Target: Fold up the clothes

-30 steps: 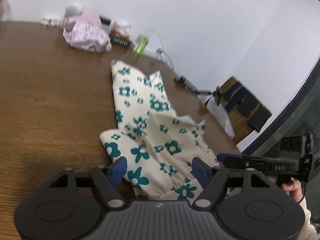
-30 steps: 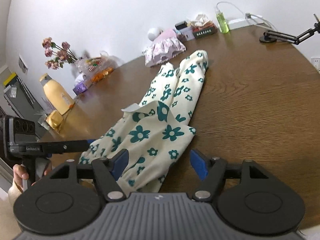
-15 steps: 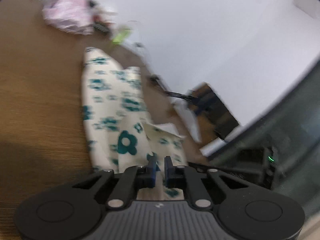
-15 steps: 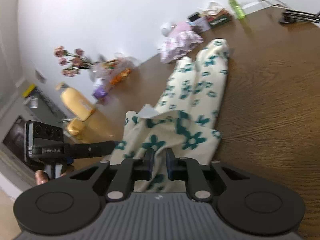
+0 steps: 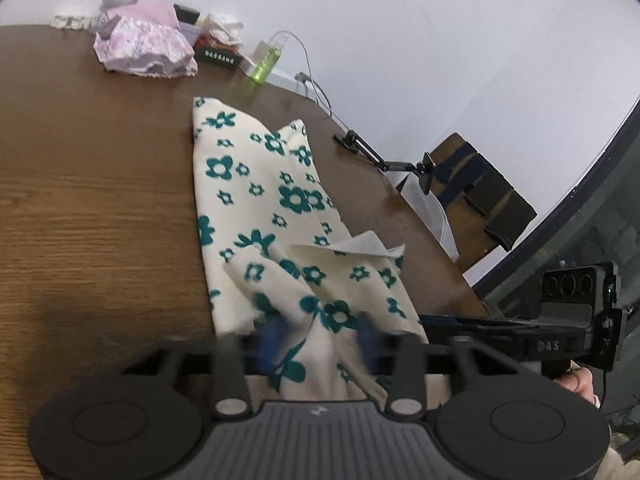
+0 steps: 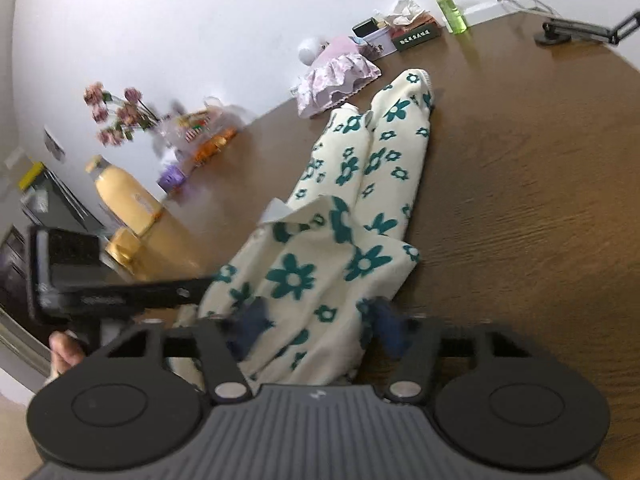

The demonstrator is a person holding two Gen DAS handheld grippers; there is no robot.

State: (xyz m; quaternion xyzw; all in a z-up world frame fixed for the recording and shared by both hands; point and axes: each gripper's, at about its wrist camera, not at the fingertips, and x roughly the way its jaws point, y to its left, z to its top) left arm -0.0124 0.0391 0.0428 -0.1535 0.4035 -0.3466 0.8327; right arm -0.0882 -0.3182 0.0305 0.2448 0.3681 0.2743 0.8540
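Cream flowered trousers (image 5: pixel 256 208) lie between both wide-spread grippers, left gripper (image 5: pixel 320 338) beside right gripper (image 6: pixel 316 326).

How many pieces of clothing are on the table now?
2. The flowered cream trousers lie lengthwise in the middle of the brown table; a pink ruffled garment sits beyond them near the wall. Others may be hidden.

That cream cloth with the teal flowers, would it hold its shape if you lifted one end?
Probably not: the cream, teal-flowered fabric garment already lies in soft folds, so it would likely droop. It looks light, and would probably drag rather than slide cleanly across the brown wooden table.
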